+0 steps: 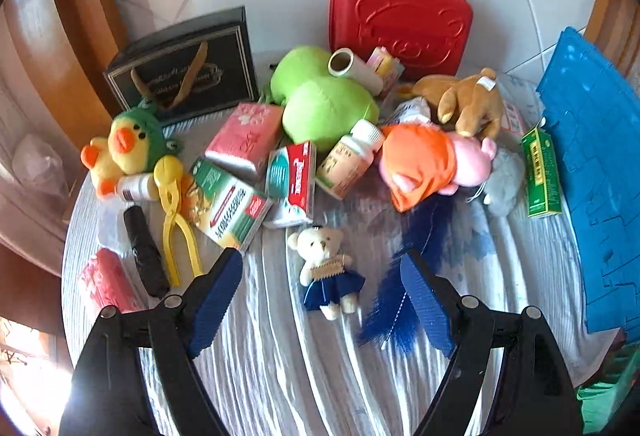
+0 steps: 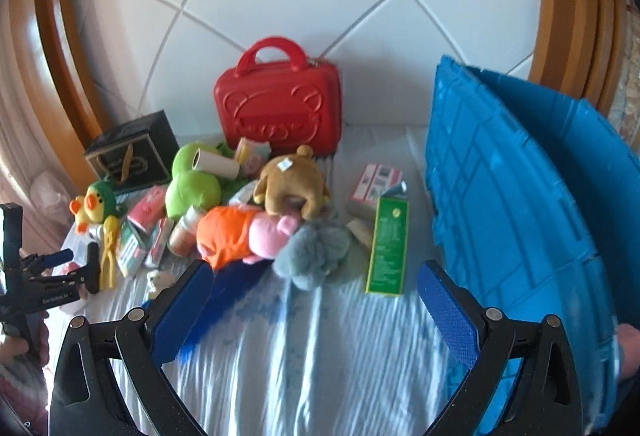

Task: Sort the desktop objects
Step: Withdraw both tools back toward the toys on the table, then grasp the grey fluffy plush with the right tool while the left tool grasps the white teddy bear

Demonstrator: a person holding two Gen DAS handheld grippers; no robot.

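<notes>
Worktop under a pale striped cloth (image 1: 280, 356) — contents unsorted, heaped toward the tiled wall.

- Left hand-held gripper (image 1: 322, 272): jaws spread wide, holding nothing, poised over the cloth with the small cream teddy bear in a navy dress (image 1: 326, 272) lying between the blue pads.
- Right hand-held gripper (image 2: 314, 288): jaws also wide and empty, facing the grey fluffy plush (image 2: 316, 252) and the tall green carton (image 2: 388, 246), which stands just beside the large blue plastic crate (image 2: 520, 216).
- Soft toys: orange-and-pink pig plush (image 1: 432, 160), brown plush bear (image 1: 468, 100), lime-green plush (image 1: 320, 96), yellow duck in a green hood (image 1: 124, 144).
- Boxes and bottles: pink tissue pack (image 1: 246, 140), red-and-white medicine box (image 1: 294, 184), green-and-white medicine box (image 1: 228, 204), peach-labelled pill bottle (image 1: 348, 160).
- Rear: red hard-shell case with handle (image 1: 400, 16), black gift box (image 1: 184, 64).

Step in hand, as judged: taking the little teddy. Advice — lower squarely over the torso, close on the body rather than the dress hem, and keep clear of the dark blue feather (image 1: 404, 276) alongside, so that only one item lifts.
</notes>
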